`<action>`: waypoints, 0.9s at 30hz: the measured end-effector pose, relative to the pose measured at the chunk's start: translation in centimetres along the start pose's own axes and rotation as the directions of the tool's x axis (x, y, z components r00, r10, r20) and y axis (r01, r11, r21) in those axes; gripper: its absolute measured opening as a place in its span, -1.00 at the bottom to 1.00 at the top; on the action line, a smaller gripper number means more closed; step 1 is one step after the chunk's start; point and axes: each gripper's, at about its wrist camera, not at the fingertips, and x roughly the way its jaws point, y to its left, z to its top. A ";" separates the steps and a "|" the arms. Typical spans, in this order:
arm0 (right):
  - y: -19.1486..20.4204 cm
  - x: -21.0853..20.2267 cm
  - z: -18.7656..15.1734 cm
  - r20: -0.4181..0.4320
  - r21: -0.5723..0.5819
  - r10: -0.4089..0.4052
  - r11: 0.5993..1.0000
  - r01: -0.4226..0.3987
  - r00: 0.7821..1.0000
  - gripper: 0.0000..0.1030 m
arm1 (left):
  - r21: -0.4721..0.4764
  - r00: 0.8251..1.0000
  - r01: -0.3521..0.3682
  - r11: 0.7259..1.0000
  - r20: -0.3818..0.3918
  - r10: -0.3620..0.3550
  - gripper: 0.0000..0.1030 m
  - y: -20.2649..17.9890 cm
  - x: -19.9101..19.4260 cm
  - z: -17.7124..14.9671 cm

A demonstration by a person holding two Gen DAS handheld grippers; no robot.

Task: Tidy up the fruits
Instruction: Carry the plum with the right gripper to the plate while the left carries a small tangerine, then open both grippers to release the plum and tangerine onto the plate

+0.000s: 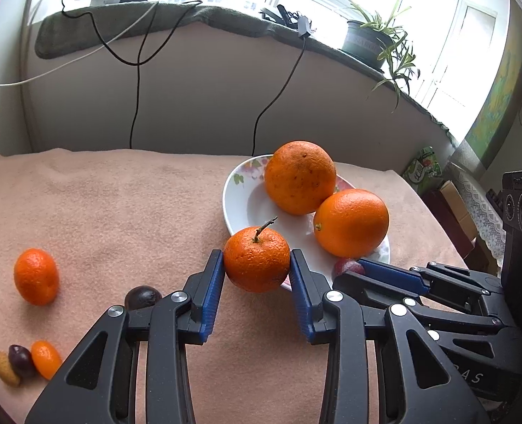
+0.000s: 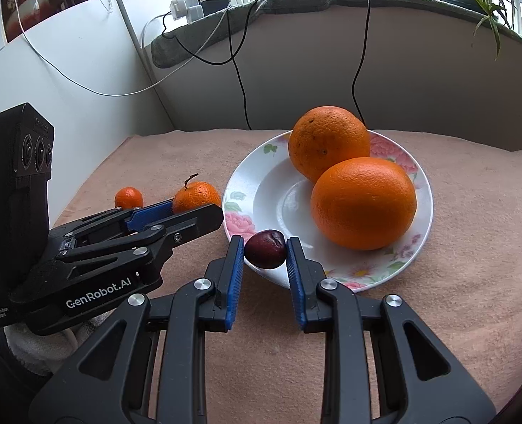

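Two handheld grippers close in on a flowered plate (image 2: 424, 208) standing on a pink cloth (image 2: 473, 282), each with a fruit between its jaws. The left gripper (image 1: 257, 265) is clamped across the middle of a stemmed tangerine (image 1: 256, 258), its blue pads (image 1: 214, 293) pressing the rind on either side, the fruit poised at the plate's near rim. The right gripper (image 2: 265, 249) has its jaws drawn in tight on a small dark plum (image 2: 265, 249), held just over the rim on its own side.

Two large oranges (image 2: 363, 203) already sit touching each other on the plate. Left on the cloth are another tangerine (image 1: 35, 276), a dark fruit (image 1: 142, 296) near the left gripper, and a little cluster at the edge (image 1: 24, 362).

The tangerine looks light, with loose, dimpled skin that gives under pressure; a hold across its widest part, stem up, seems safest, and too hard a squeeze could split it. The plum appears smooth, soft and slightly wrinkled, apt to slip or bruise, so a gentle grip at its middle suits it. Both fruits are round and would likely roll if released on the plate's sloping rim.
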 end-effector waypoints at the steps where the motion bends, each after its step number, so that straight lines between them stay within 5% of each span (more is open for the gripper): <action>1: -0.1 0.0 0.0 0.000 0.000 -0.002 1.000 0.002 1.000 -0.50 | 0.002 1.000 0.002 1.000 -0.002 -0.002 -0.31 -0.1 0.1 0.1; 22: -0.2 0.1 0.0 0.003 -0.010 -0.030 0.999 0.030 1.000 -0.49 | 0.040 1.000 -0.030 0.999 0.000 0.030 -0.23 -1.0 0.7 0.8; 27: -0.7 -0.4 0.0 0.018 0.008 -0.044 0.999 0.044 0.999 -0.02 | 0.027 0.999 -0.044 0.999 0.020 0.043 0.00 -0.6 0.2 1.1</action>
